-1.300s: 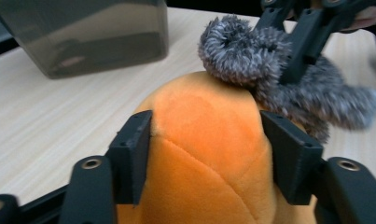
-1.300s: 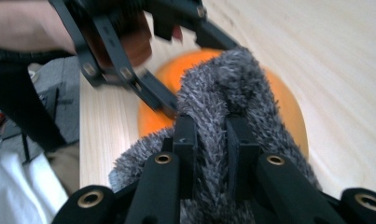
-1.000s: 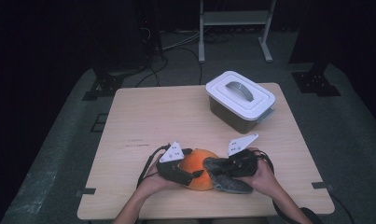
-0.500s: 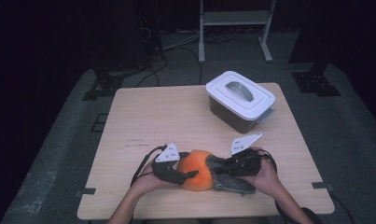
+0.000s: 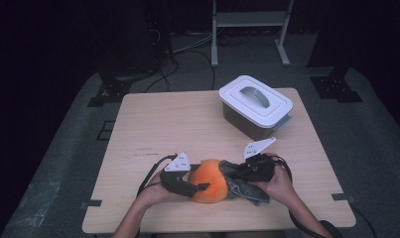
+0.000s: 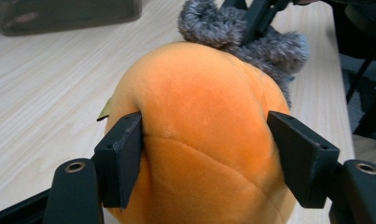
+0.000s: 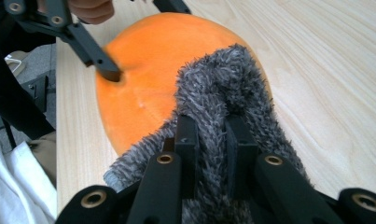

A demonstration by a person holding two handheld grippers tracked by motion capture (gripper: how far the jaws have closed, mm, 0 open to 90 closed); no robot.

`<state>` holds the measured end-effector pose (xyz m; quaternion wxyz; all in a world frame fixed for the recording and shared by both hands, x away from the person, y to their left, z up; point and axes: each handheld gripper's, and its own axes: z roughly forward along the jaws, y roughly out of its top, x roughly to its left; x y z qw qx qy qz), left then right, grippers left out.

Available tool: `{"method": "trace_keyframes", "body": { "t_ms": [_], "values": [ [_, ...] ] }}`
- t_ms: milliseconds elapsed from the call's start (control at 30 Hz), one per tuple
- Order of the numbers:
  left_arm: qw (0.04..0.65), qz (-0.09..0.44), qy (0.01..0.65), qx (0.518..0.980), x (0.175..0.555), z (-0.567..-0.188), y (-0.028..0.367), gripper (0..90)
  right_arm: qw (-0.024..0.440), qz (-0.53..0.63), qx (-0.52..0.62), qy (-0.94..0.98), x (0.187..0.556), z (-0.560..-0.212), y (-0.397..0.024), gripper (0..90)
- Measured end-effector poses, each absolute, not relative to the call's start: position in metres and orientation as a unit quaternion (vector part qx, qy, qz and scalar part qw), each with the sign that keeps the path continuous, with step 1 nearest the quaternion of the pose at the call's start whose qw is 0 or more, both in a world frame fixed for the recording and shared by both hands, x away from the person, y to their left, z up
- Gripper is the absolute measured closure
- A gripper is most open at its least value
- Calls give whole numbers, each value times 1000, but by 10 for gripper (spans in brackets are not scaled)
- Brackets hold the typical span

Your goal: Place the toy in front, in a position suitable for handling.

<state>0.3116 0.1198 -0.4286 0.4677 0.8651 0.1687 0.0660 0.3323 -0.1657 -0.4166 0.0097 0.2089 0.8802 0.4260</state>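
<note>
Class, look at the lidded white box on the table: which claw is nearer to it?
Right. The right claw, clamped on the grey furry part, sits below the white box; the left claw grips the orange plush farther left.

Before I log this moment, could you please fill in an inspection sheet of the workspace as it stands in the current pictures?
Surface: pale wooden table, bare away from the items.
Job's things: plush toy, orange body with grey furry part, lying near the front edge.
Clutter: lidded box with white lid and grey handle, at the far right.
Grippers: left gripper pads press the orange body on both sides, jaws have just been closing; right gripper shut on the grey furry part.
Cables: black cable trails from the left gripper; floor cables beyond the table.
Surroundings: dark room, grey floor mat, white stand legs behind.
</note>
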Motion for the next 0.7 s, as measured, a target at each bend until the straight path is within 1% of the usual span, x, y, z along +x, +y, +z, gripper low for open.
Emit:
{"method": "trace_keyframes", "body": {
  "t_ms": [33, 133, 200, 267, 333, 367, 400, 433, 500, 533, 633, 700],
  "values": [
    [465, 68, 170, 866, 311, -429, 120, 299, 9, 426, 210, 880, 333, -417, -166, 773],
    [448, 81, 168, 874, 310, -426, 118, 341, 10, 430, 208, 879, 331, -413, -165, 777],
    [450, 76, 162, 875, 308, -426, 118, 344, 14, 445, 206, 872, 327, -405, -165, 779],
    [448, 75, 153, 877, 307, -424, 118, 338, 8, 467, 202, 861, 324, -399, -165, 779],
    [448, 72, 151, 878, 307, -423, 117, 298, 6, 463, 197, 864, 323, -401, -160, 775],
    [448, 72, 152, 878, 307, -422, 116, 232, -3, 454, 191, 870, 322, -407, -155, 773],
    [445, 74, 151, 879, 307, -421, 116, 232, -3, 454, 191, 870, 322, -407, -155, 773],
    [444, 76, 150, 880, 308, -420, 115, 193, -7, 451, 182, 874, 321, -410, -153, 771],
    [452, 77, 149, 876, 309, -417, 114, 149, -10, 440, 166, 883, 319, -411, -151, 771],
    [456, 81, 144, 875, 309, -415, 111, 102, -16, 434, 157, 887, 317, -412, -149, 773],
    [453, 84, 134, 877, 308, -417, 107, 77, -31, 431, 145, 890, 314, -414, -150, 774],
    [451, 85, 126, 879, 308, -421, 103, 76, -33, 429, 142, 891, 313, -414, -150, 774]
  ]
}}
